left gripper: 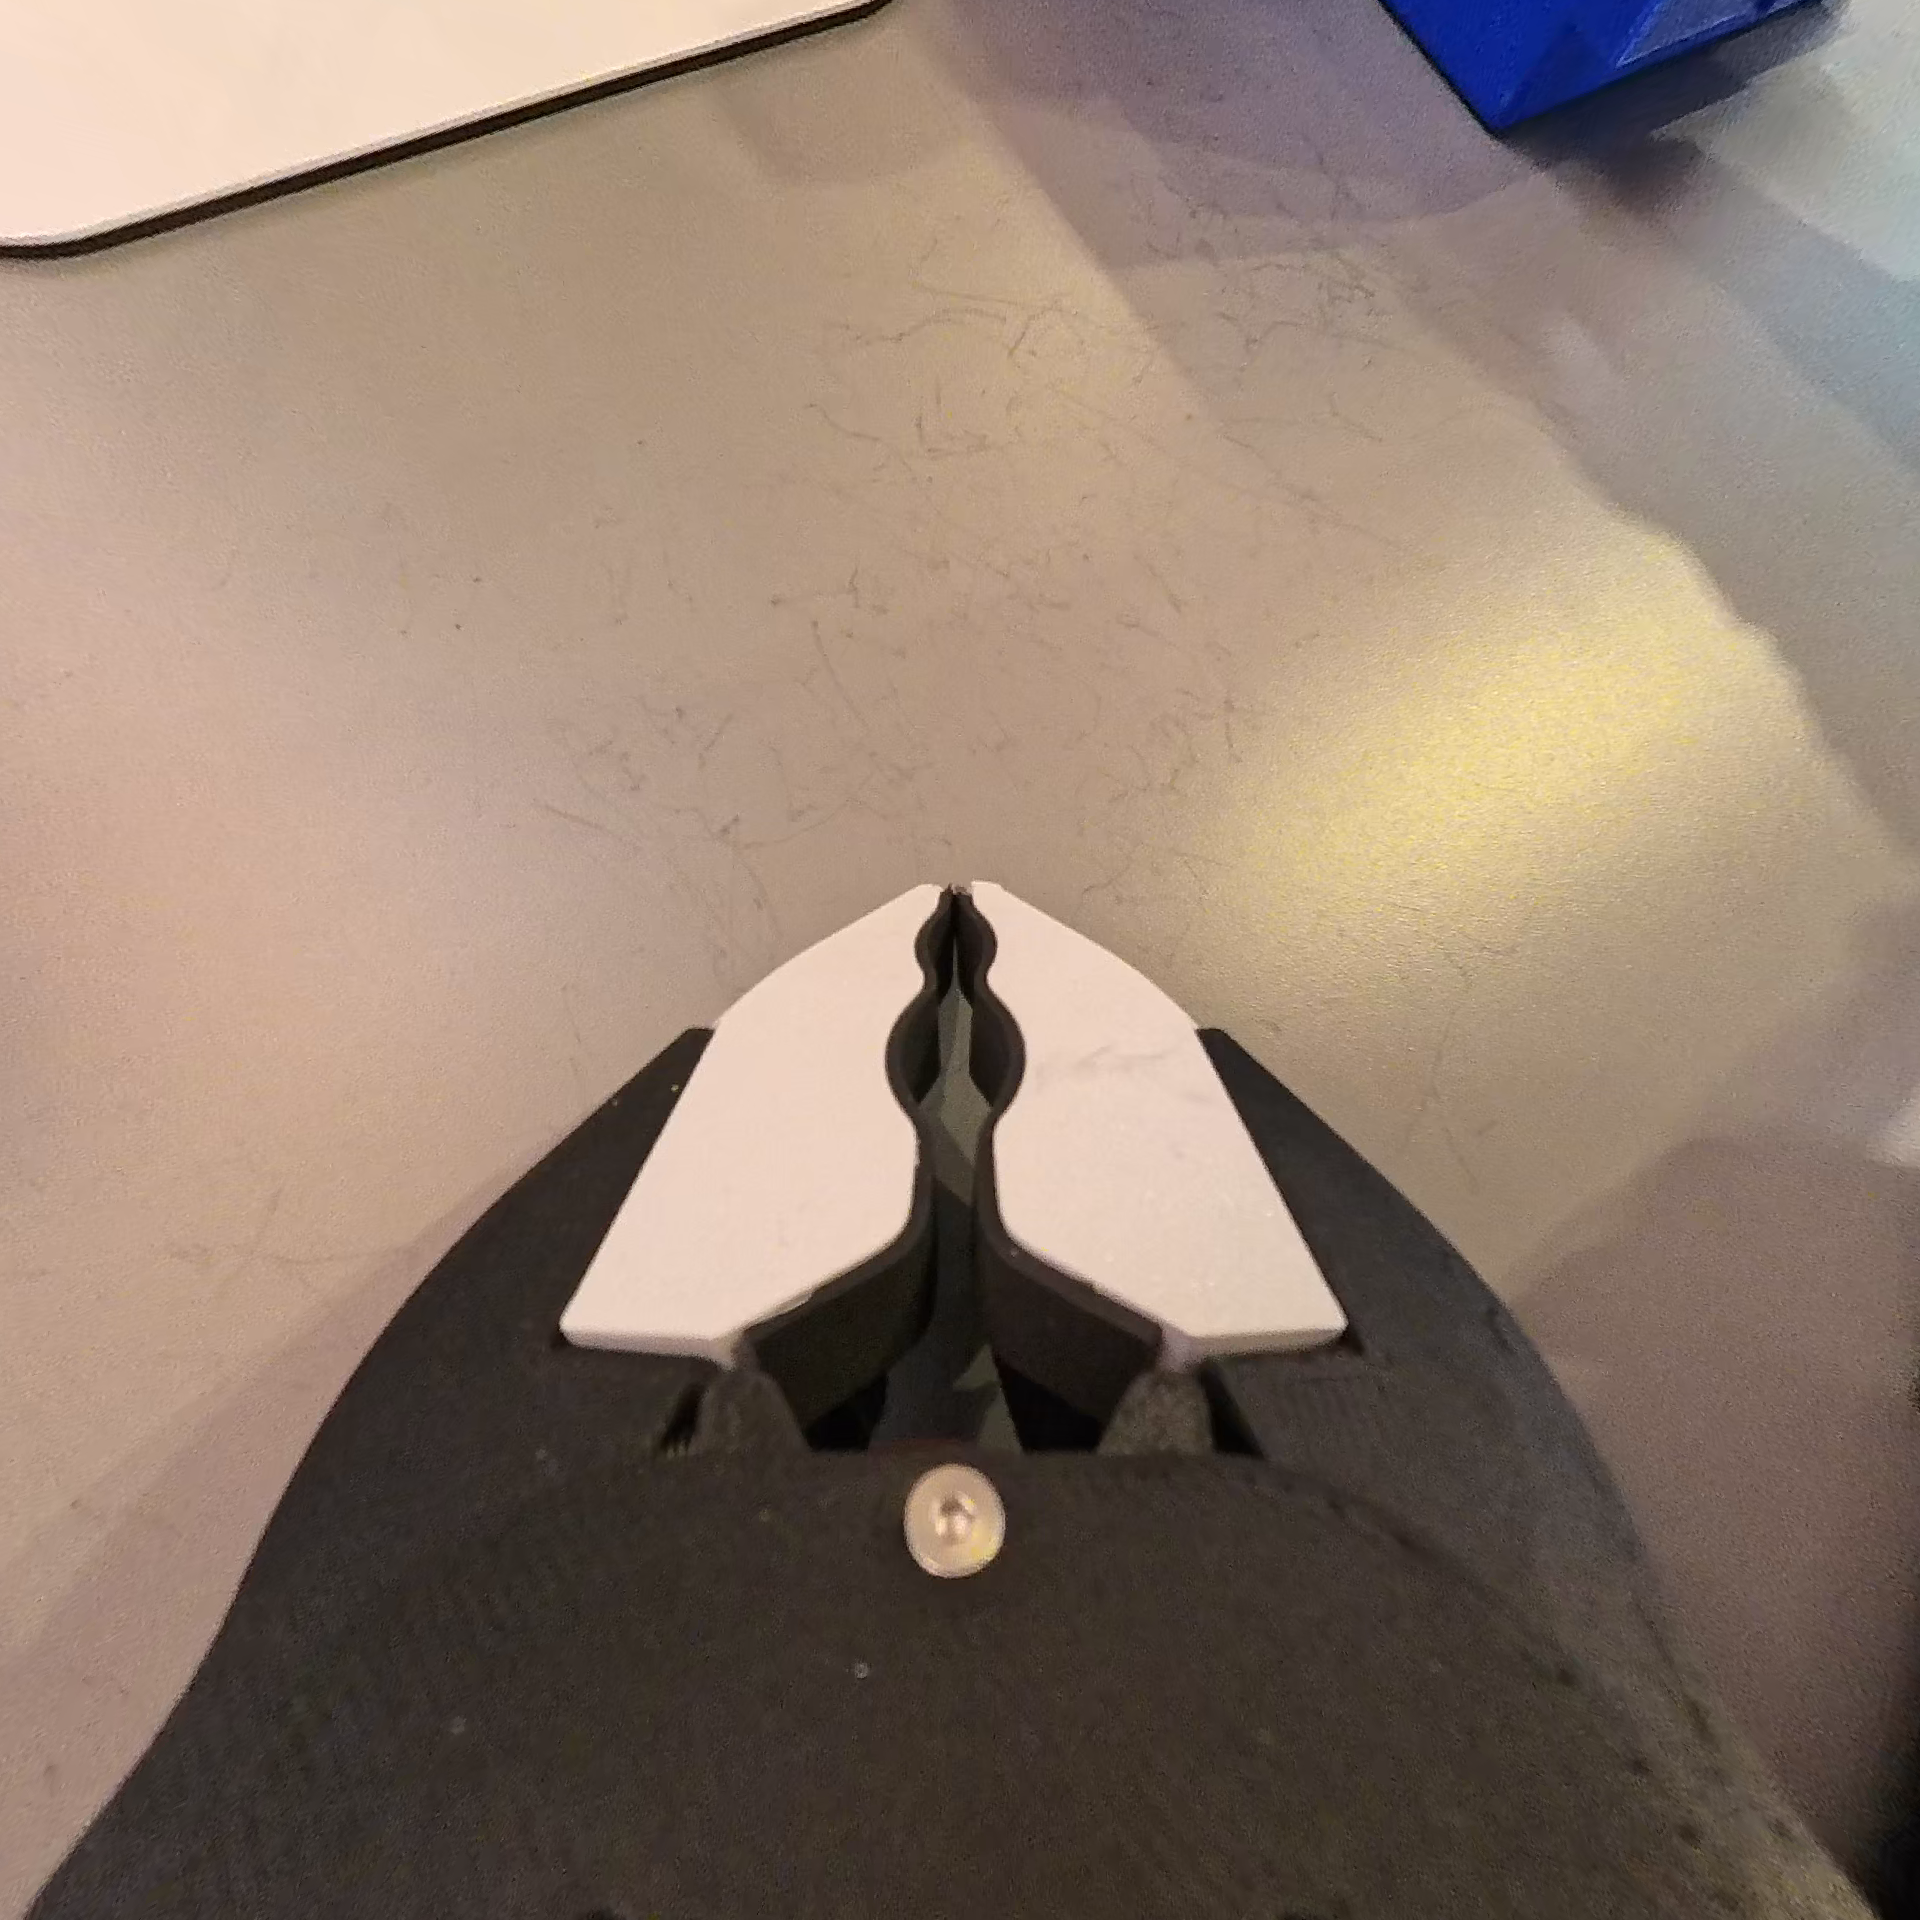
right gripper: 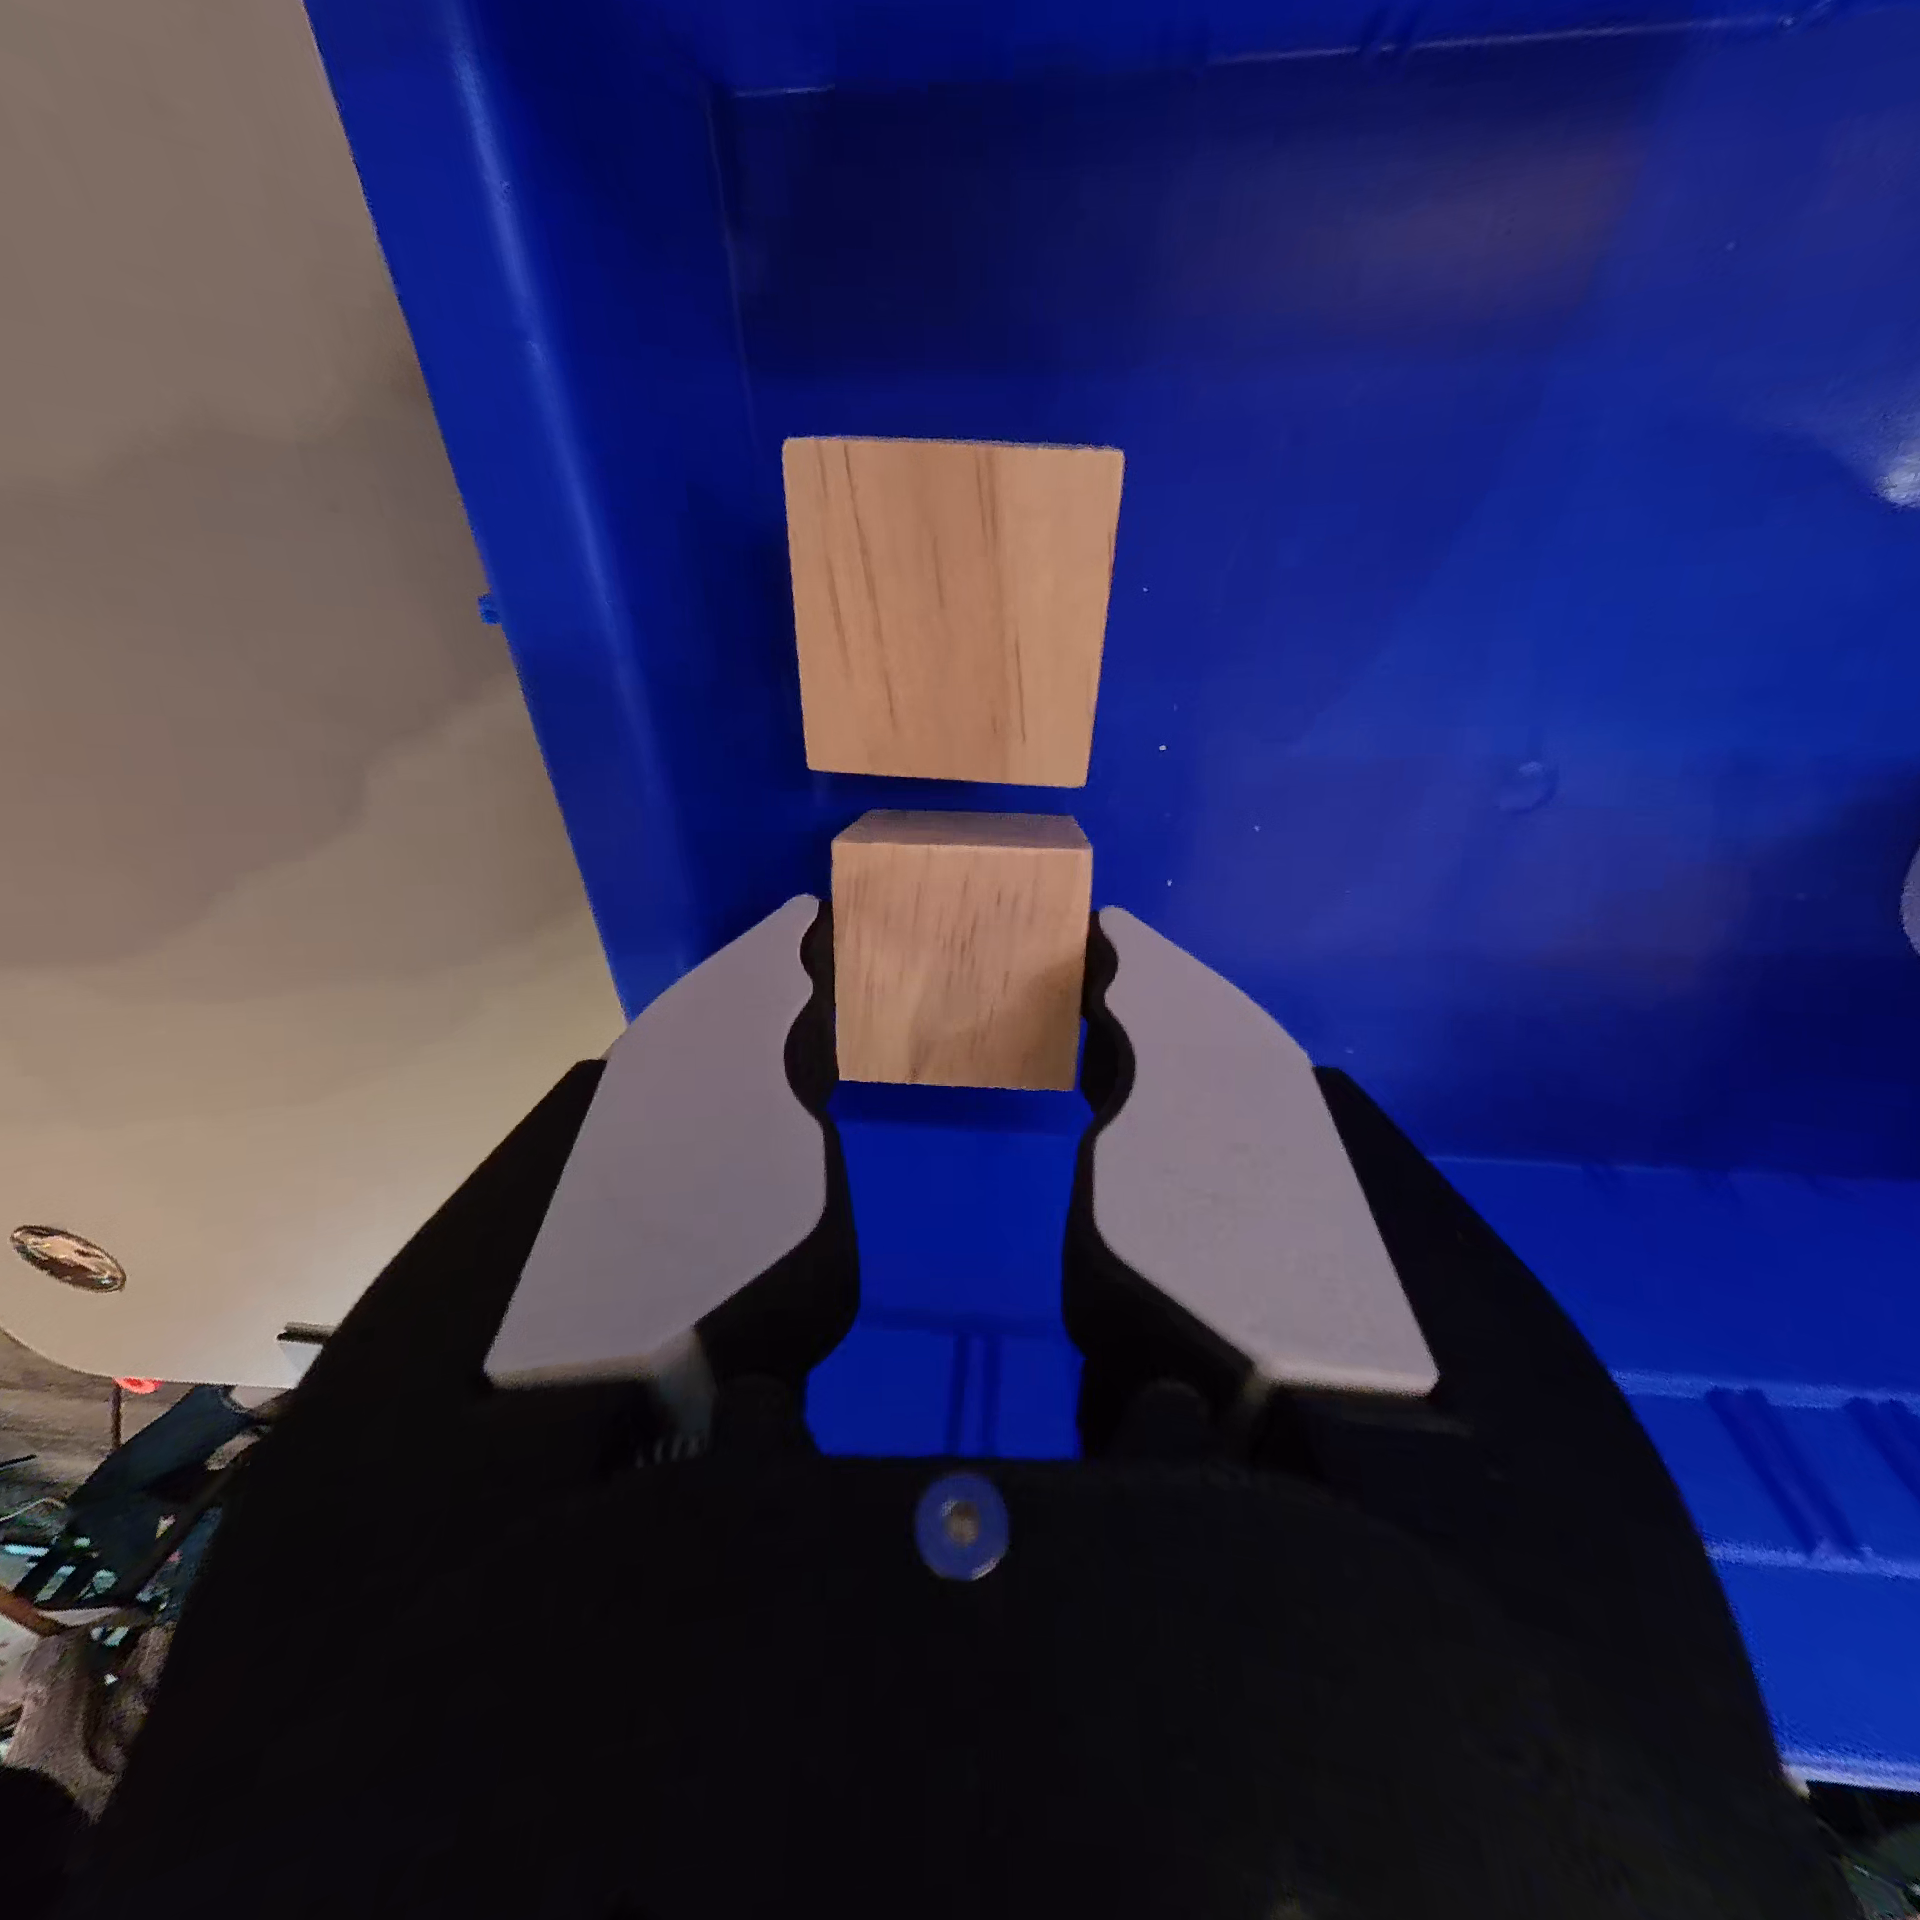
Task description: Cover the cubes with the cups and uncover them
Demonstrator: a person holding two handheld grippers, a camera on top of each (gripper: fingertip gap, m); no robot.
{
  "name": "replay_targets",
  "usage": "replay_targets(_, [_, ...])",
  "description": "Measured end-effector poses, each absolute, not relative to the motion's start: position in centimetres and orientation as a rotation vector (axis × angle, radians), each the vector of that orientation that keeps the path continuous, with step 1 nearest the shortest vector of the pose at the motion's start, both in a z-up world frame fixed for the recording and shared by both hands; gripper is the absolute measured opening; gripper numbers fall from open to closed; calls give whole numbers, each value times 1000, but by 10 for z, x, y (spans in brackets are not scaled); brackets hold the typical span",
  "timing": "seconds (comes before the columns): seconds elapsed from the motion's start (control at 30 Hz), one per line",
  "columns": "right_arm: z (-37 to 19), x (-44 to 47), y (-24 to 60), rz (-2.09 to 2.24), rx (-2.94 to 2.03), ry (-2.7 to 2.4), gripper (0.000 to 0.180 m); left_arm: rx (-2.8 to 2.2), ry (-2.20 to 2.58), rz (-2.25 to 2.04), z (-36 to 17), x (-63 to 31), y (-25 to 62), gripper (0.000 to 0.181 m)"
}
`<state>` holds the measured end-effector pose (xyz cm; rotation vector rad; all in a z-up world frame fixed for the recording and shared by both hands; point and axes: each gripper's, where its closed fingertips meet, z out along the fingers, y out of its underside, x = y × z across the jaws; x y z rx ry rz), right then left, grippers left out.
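In the right wrist view, our right gripper (right gripper: 958,951) reaches into a blue plastic bin (right gripper: 1455,520). Its two pale grey fingers (right gripper: 707,1122) are spread just wide enough to clamp a small wooden cube (right gripper: 961,961), with the dark inner pads pressing against the cube's left and right sides. The cube appears to sit on or just above the bin's floor; we cannot tell which. A second wooden cube (right gripper: 951,613) lies just beyond the held one, deeper in the bin, with a narrow gap between the two. To the left of the bin we see a grey table surface (right gripper: 208,623).

In the left wrist view, our left gripper (left gripper: 956,889) has its fingers pressed together at the tips, holding nothing, above the scratched grey table (left gripper: 727,520). A corner of the blue bin (left gripper: 1590,52) shows beyond it to the right, and a white board with a dark edge (left gripper: 312,83) lies beyond it to the left.

We find no readable writing or brand marks on either gripper, the cubes or the bin.
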<state>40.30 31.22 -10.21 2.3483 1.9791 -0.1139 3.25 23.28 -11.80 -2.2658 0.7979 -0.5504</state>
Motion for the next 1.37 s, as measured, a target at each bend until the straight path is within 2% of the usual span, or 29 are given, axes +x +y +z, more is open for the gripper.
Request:
replay_targets(0.03, [-102,403,312,-108,2351,1968,45,-2266,798,-550,-118,33,233,0])
replay_targets(0.33, [-87,408,315,-72,2380,1945,61,-2265,799,-554,-118,33,233,0])
replay_targets(0.47, [-76,406,315,-49,2399,1981,54,-2264,799,-554,-118,33,233,0])
replay_targets(0.53, [-81,408,317,-30,2394,1959,50,-2263,800,-554,-118,33,233,0])
replay_targets(0.63, [-93,407,318,-69,2408,1873,53,-2262,801,-557,-118,33,232,0])
replay_targets(0.73, [-98,405,315,-105,2387,1855,47,-2261,803,-564,-117,33,232,0])
replay_targets(0.97, [-96,408,314,6,2207,2063,46,-2261,804,-568,-117,34,232,0])
replay_targets(1.3, [-93,411,313,52,2167,2074,46,-2262,804,-562,-117,34,232,0])
replay_targets(1.37, [-93,411,315,80,2181,2079,54,-2261,805,-562,-117,33,232,0])
